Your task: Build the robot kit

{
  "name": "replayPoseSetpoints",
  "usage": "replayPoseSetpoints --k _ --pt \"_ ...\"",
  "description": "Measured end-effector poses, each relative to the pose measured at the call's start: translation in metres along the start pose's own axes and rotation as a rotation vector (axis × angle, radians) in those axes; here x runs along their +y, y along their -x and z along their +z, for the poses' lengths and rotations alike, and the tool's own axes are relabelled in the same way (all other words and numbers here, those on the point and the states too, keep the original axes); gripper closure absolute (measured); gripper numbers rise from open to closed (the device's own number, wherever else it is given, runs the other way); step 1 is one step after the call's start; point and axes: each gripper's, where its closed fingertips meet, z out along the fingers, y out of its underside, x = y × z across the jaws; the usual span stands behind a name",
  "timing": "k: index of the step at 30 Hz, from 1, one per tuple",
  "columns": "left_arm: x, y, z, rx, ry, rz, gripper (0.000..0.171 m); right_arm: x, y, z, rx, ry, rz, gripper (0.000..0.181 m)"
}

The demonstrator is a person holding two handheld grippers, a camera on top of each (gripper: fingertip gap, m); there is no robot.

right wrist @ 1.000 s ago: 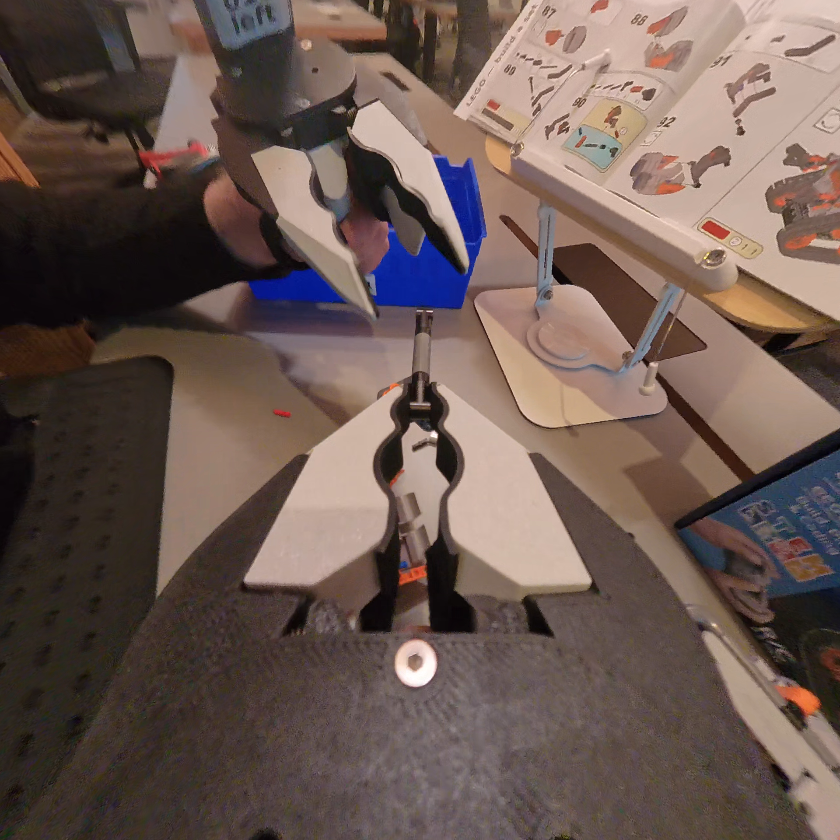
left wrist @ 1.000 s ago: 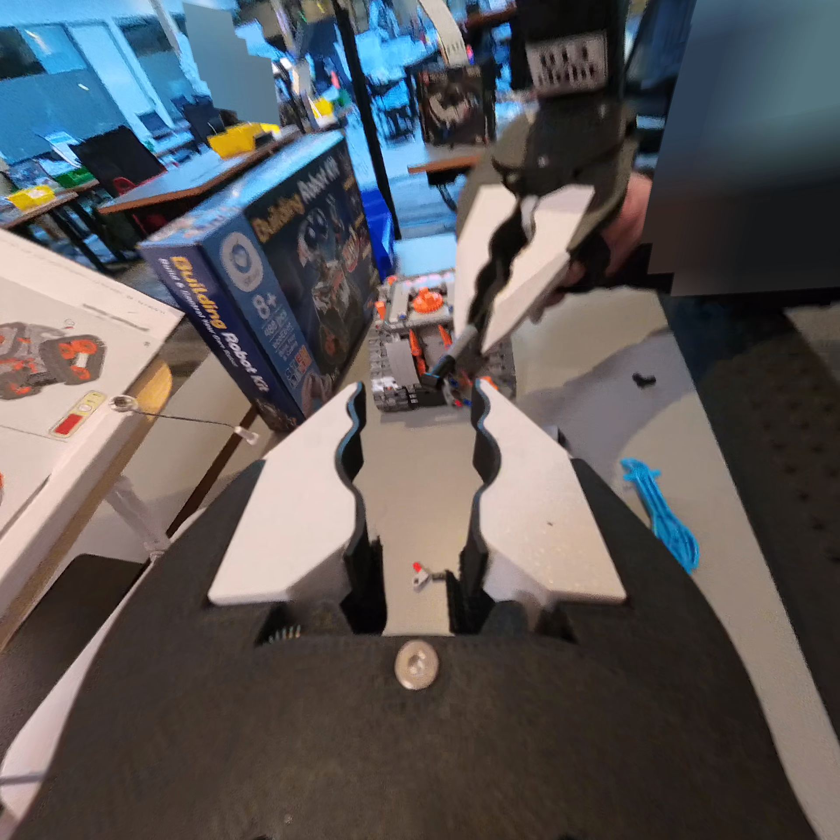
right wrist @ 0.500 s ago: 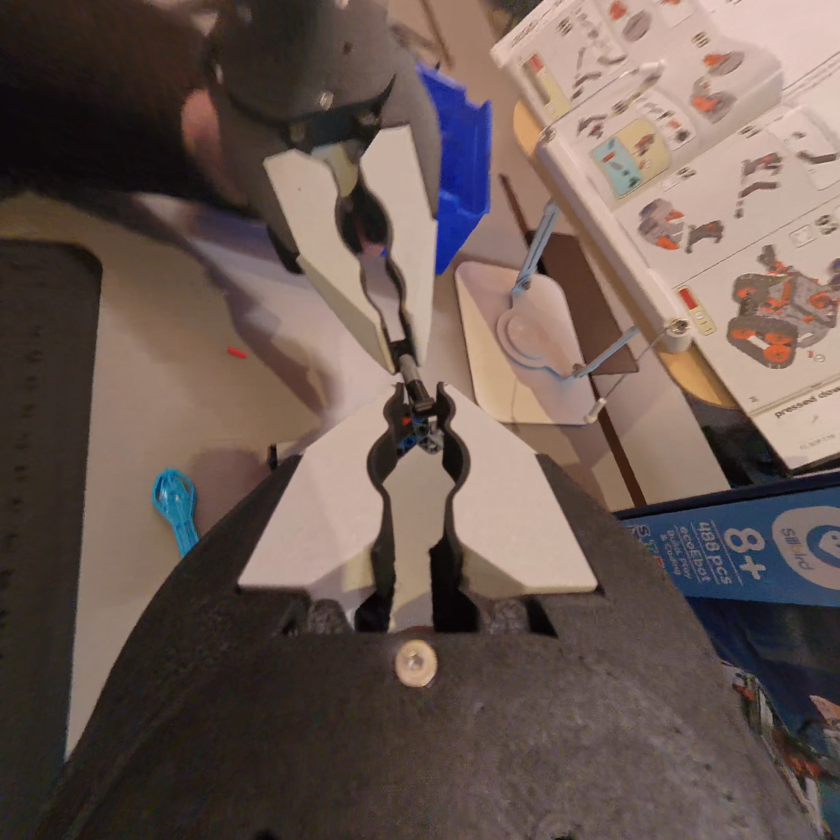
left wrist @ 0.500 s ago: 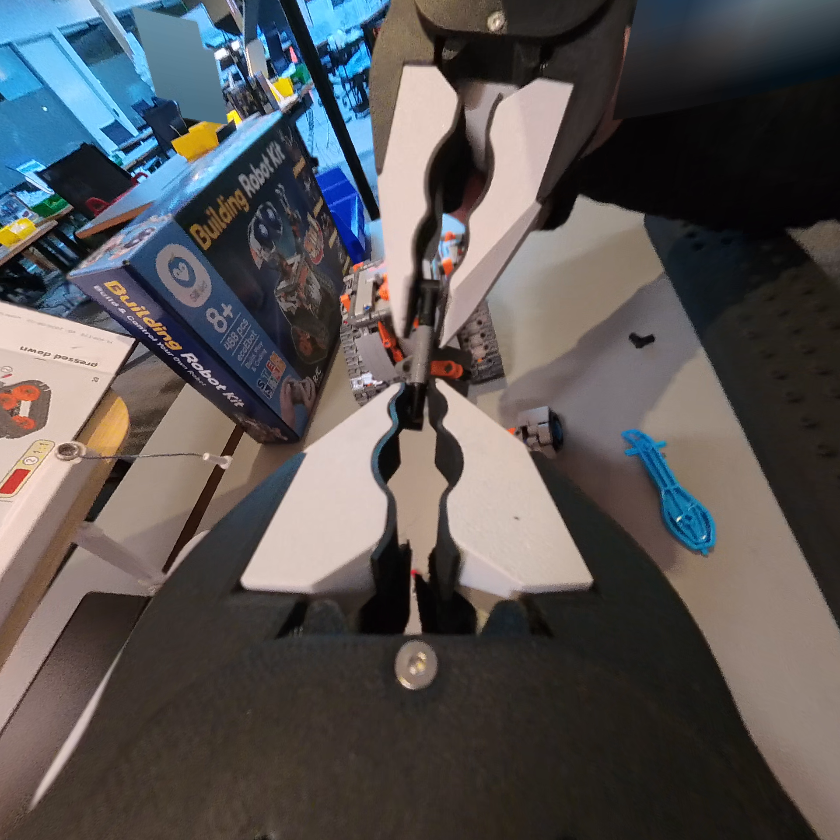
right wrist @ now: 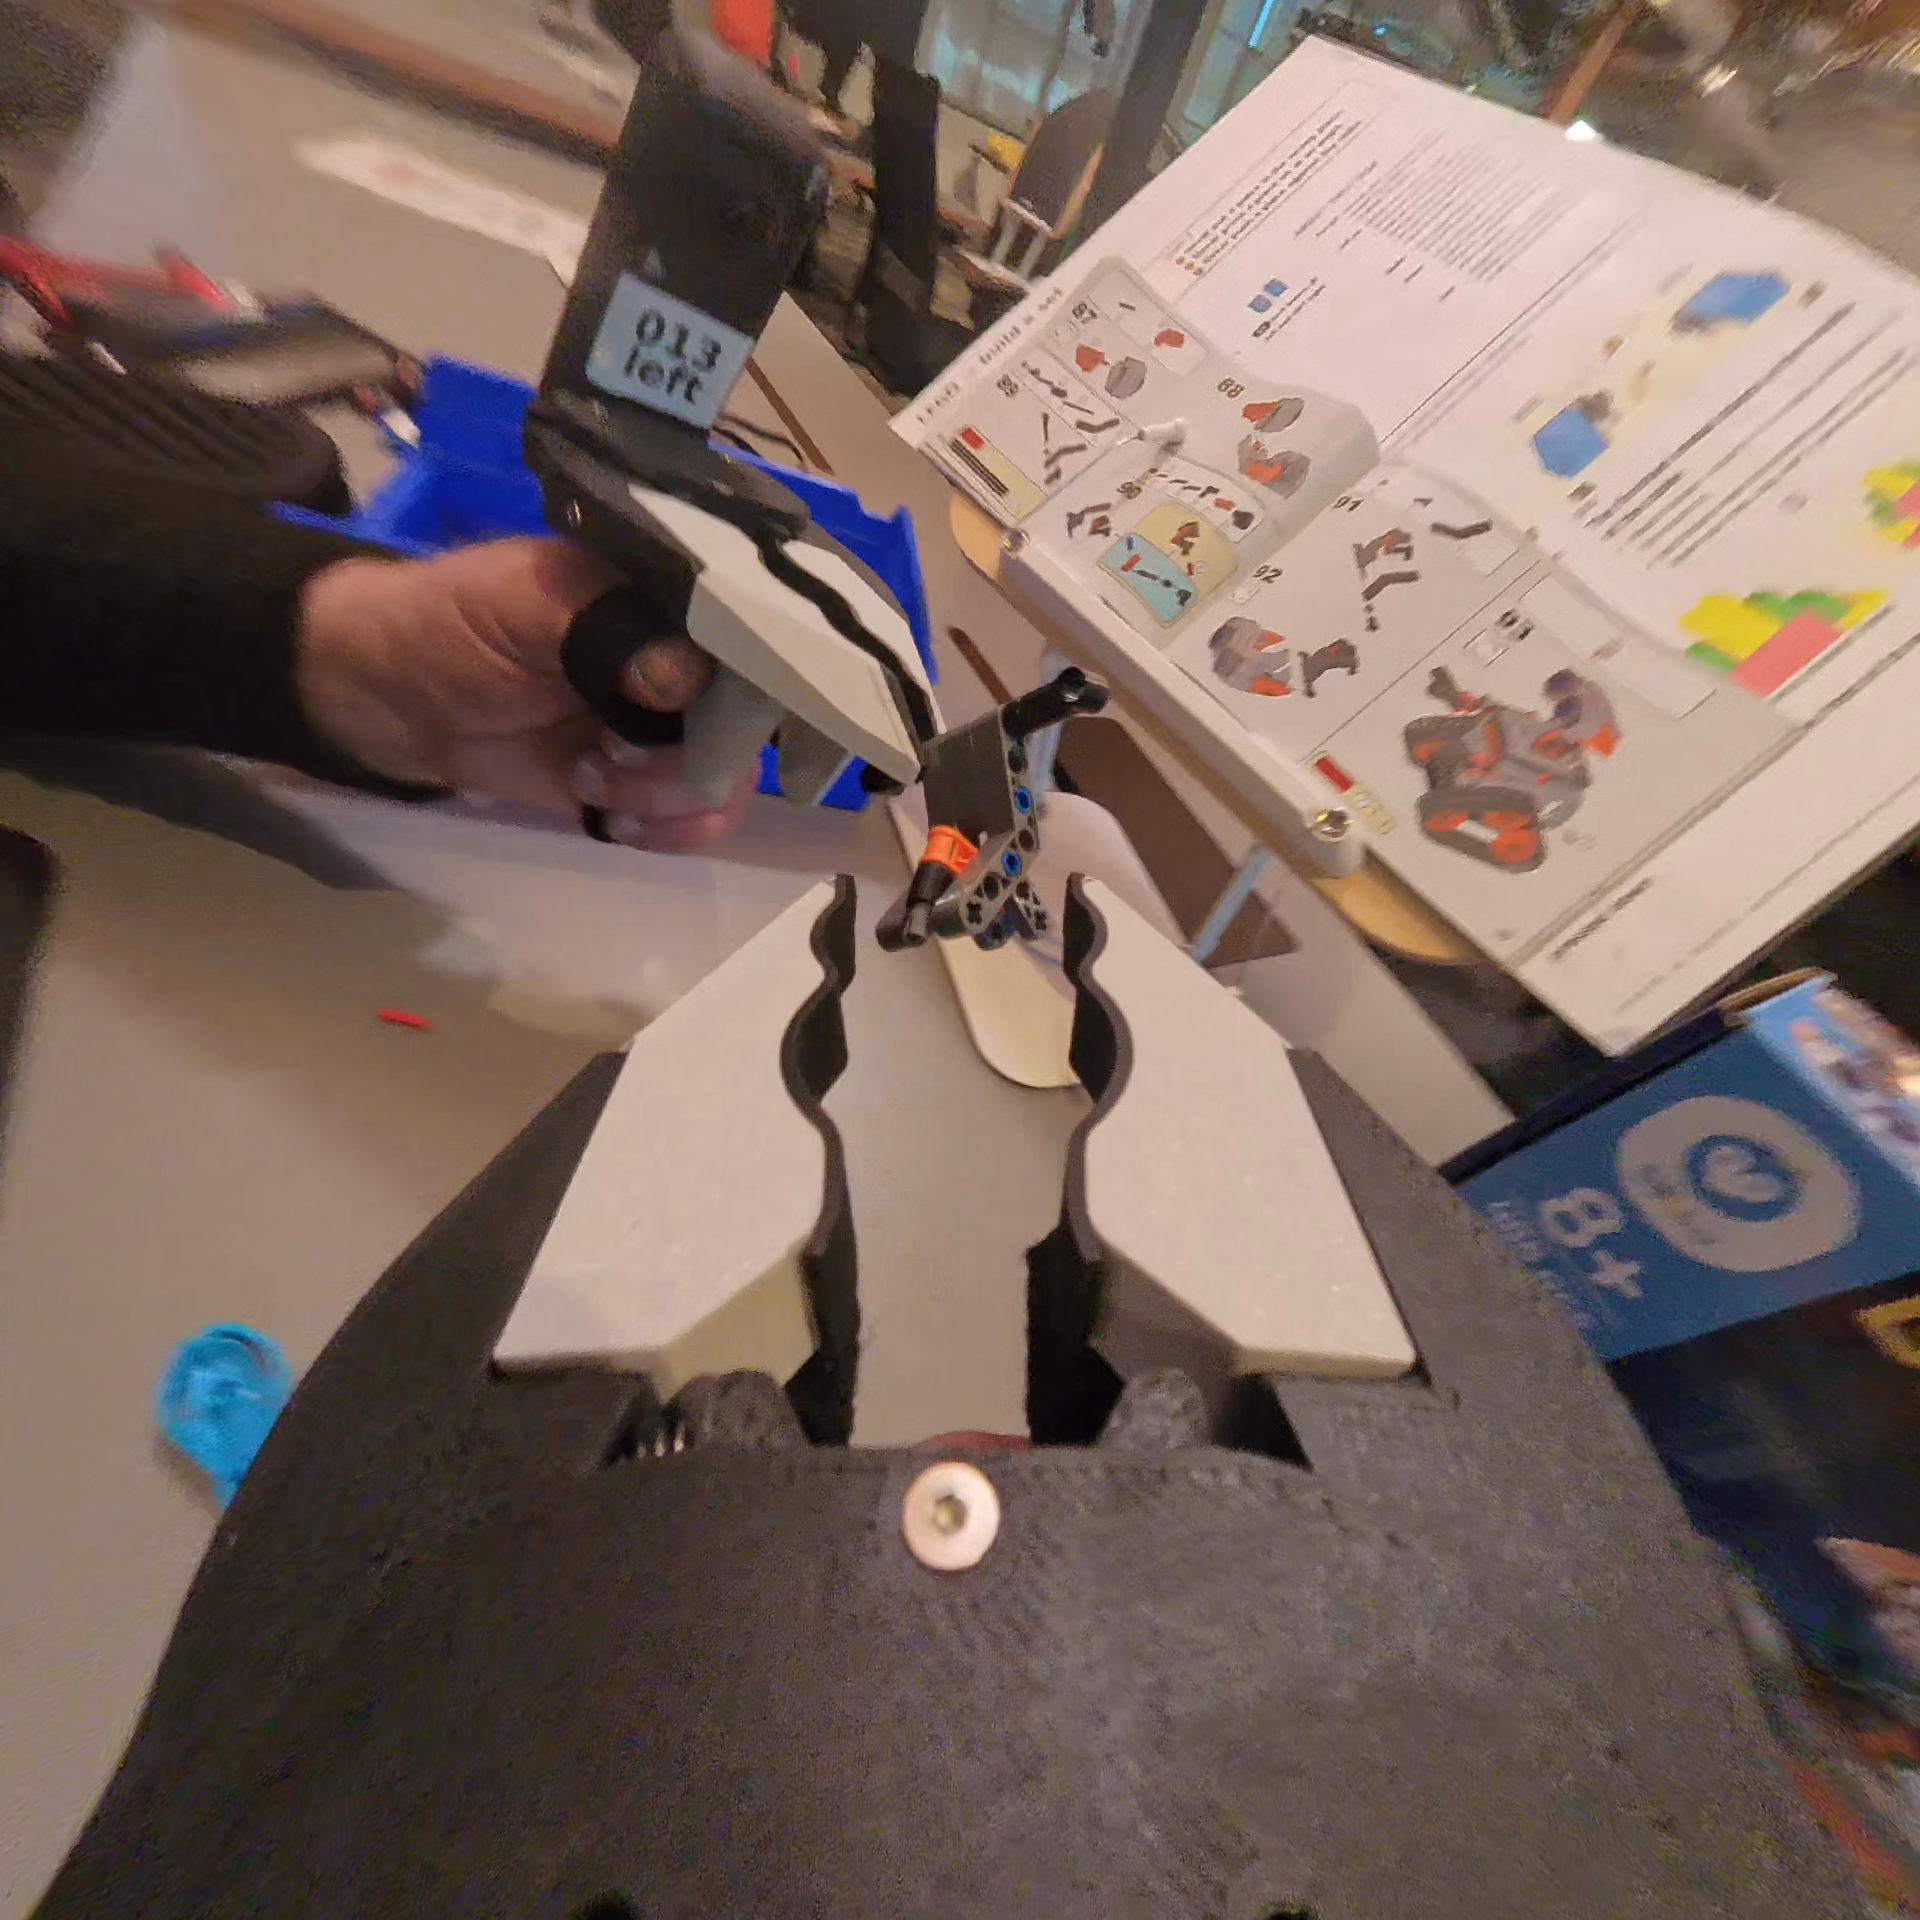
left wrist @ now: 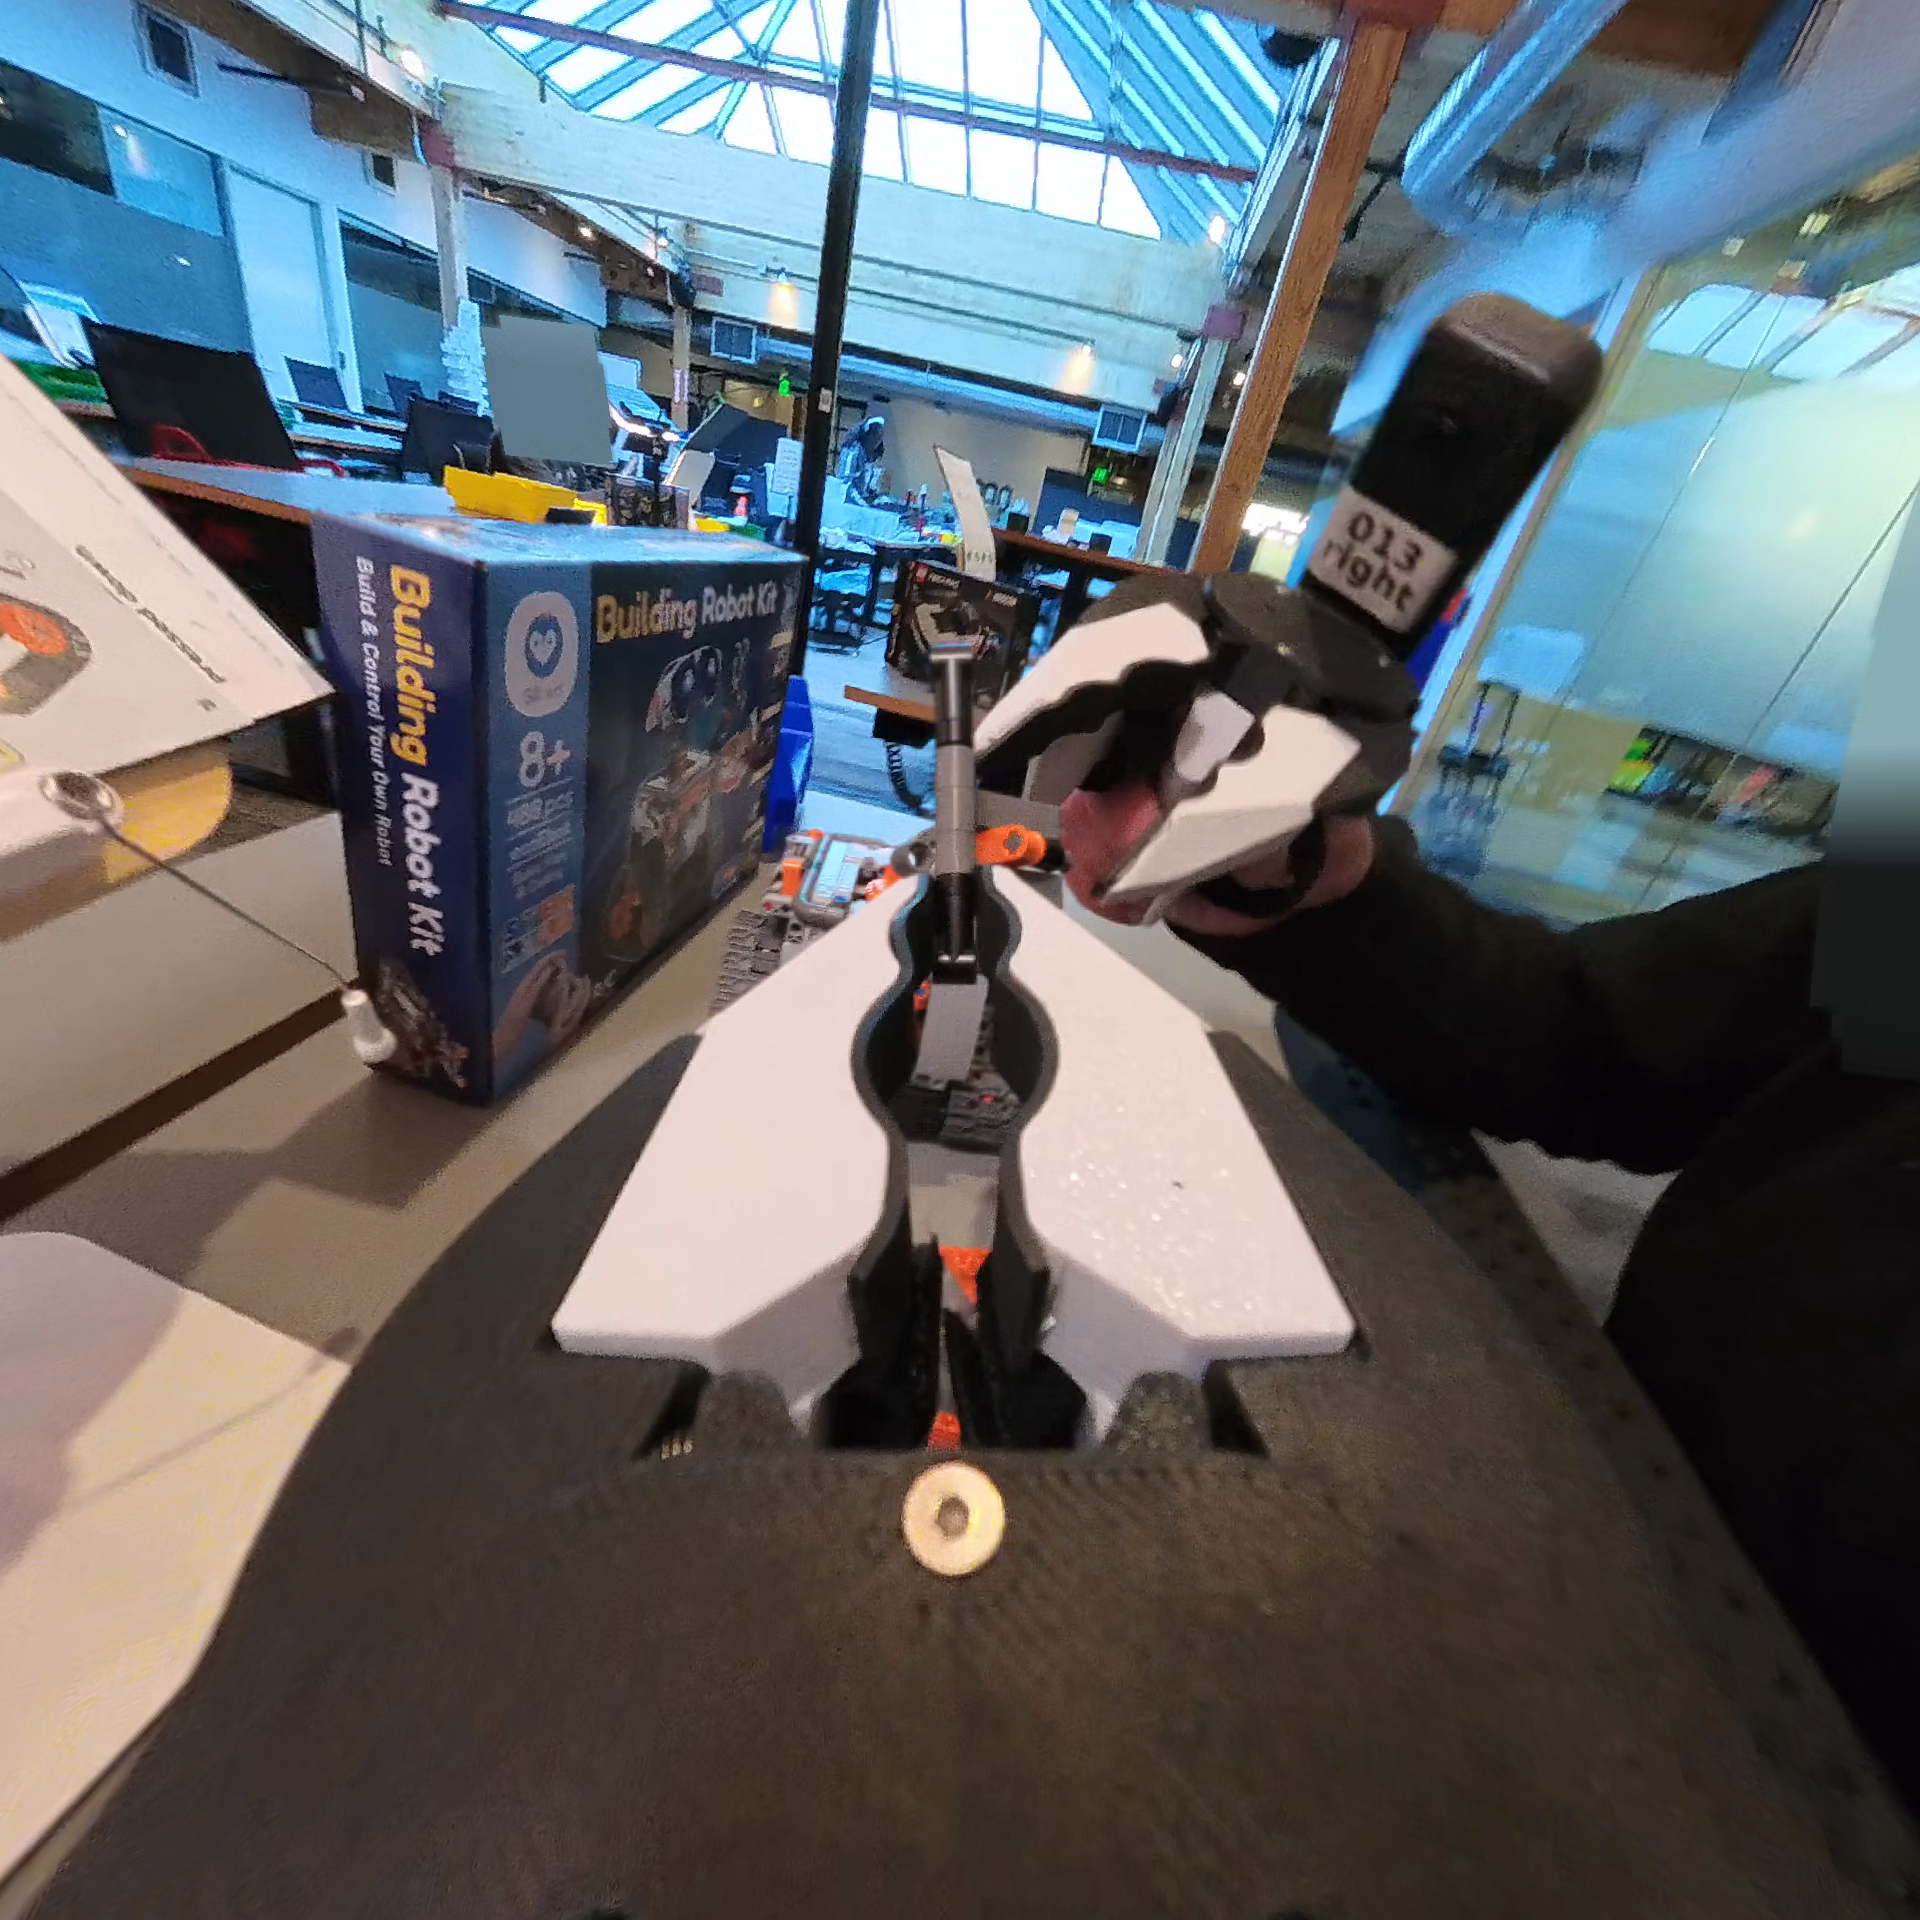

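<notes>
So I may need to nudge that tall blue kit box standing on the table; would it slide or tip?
The blue kit box stands upright on a narrow base, so a high push would probably tip it. A low push should slide it, as the table looks smooth. It looks like stiff cardboard; its weight cannot be told.

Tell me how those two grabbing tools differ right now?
The left gripper has its jaws closed on a small grey-and-black brick assembly, while the right gripper has its jaws apart and holds nothing. The left gripper carries the assembly off the table; the right gripper's open jaws sit just short of it, not touching. Both have pale wavy-edged fingers on black bodies, and each is held in a person's hand.
</notes>
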Motion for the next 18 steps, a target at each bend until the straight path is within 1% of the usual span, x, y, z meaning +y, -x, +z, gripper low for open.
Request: replayPoseSetpoints --k 2,4,6,8,11,13,18 --pt "0.000 0.000 0.001 0.030 -0.016 -0.069 0.166 0.004 -0.002 0.003 0.102 0.053 -0.203 0.140" --pt "0.001 0.000 0.001 0.057 -0.026 -0.135 0.166 0.005 -0.004 0.003 0.226 0.104 -0.459 0.140" --pt "0.001 0.001 0.001 0.073 -0.027 -0.176 0.166 0.004 -0.001 0.002 0.317 0.144 -0.705 0.143" --pt "0.003 0.000 0.001 0.096 -0.020 -0.215 0.166 0.007 0.001 0.004 0.367 0.193 -0.871 0.148" --pt "0.006 -0.002 0.002 0.125 -0.009 -0.273 0.166 0.014 -0.001 0.007 0.400 0.241 -0.960 0.152" --pt "0.008 -0.003 0.003 0.141 -0.006 -0.304 0.166 0.015 -0.003 0.006 0.429 0.242 -0.998 0.154" --pt "0.009 -0.008 0.005 0.181 -0.002 -0.347 0.166 0.014 0.000 0.002 0.401 0.233 -0.993 0.157"
